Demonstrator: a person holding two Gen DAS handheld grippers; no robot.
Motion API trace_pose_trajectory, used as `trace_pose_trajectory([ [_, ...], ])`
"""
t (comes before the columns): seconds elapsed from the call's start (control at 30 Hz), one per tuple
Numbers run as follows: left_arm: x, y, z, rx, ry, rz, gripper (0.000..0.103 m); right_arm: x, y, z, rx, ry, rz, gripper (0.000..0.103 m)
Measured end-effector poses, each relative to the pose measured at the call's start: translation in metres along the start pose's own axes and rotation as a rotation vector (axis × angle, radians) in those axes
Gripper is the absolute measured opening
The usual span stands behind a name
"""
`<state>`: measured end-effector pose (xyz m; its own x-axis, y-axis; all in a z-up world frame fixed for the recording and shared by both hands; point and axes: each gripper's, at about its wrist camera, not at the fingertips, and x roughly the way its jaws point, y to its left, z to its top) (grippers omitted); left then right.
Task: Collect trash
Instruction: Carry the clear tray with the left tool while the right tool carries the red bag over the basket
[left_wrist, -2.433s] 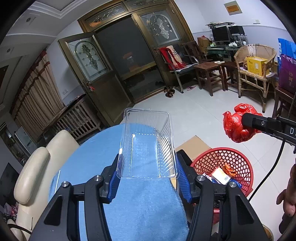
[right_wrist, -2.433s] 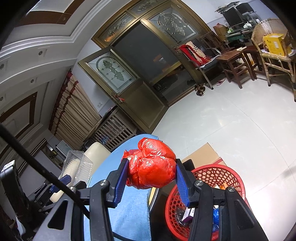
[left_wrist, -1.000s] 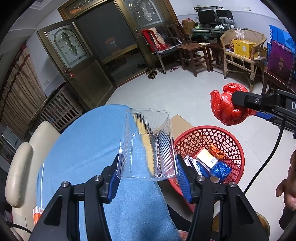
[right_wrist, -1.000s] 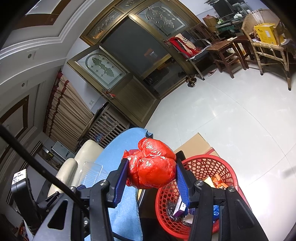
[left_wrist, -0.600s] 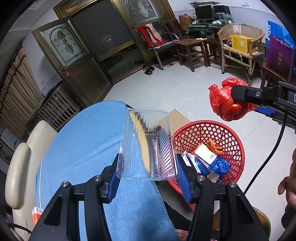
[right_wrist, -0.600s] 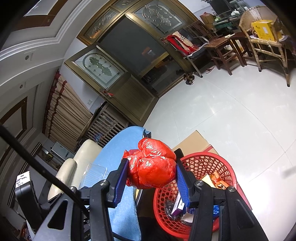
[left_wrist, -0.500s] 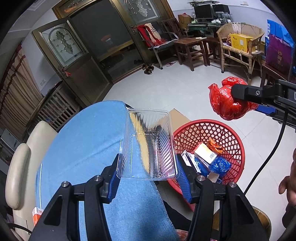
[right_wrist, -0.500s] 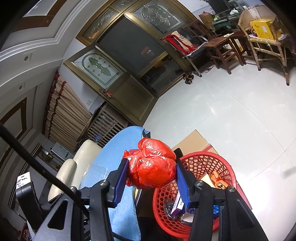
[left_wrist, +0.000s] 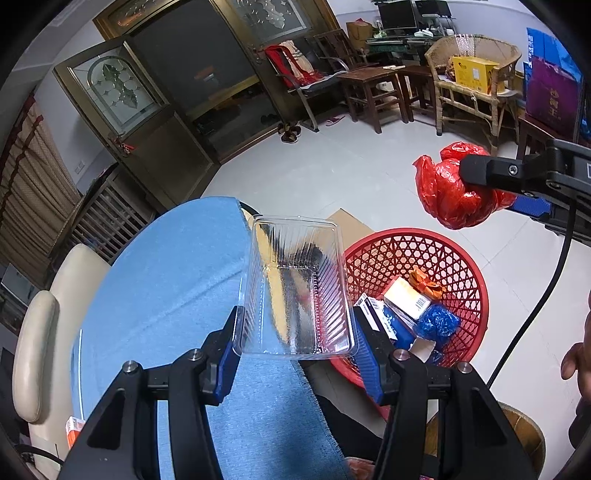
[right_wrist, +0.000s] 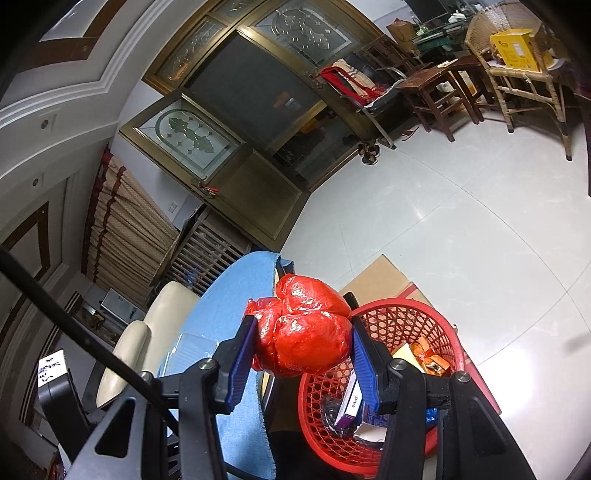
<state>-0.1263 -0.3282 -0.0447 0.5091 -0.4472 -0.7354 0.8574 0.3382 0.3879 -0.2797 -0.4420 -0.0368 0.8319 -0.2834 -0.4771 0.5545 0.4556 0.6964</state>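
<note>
While both pieces of trash are held in the air, the red basket (left_wrist: 413, 295) on the floor is the landmark. The crumpled red bag (right_wrist: 303, 328) hangs above the basket's rim on the side away from the table, clamped between the pads of the right gripper (right_wrist: 303, 350). The clear plastic tray (left_wrist: 295, 291), its long axis pointing away from the left gripper (left_wrist: 295, 343) that grips it, is over the blue tablecloth (left_wrist: 166, 280) edge, just beside the basket. I judge the right hand is nearer to the drop.
</note>
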Motion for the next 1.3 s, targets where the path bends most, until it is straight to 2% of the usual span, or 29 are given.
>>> trace_pose_trajectory([
  [1.3,0.021,-0.021,-0.004,0.054,0.06,-0.062,0.057,0.023,-0.033,-0.005,0.07,0.051,-0.071,0.054],
])
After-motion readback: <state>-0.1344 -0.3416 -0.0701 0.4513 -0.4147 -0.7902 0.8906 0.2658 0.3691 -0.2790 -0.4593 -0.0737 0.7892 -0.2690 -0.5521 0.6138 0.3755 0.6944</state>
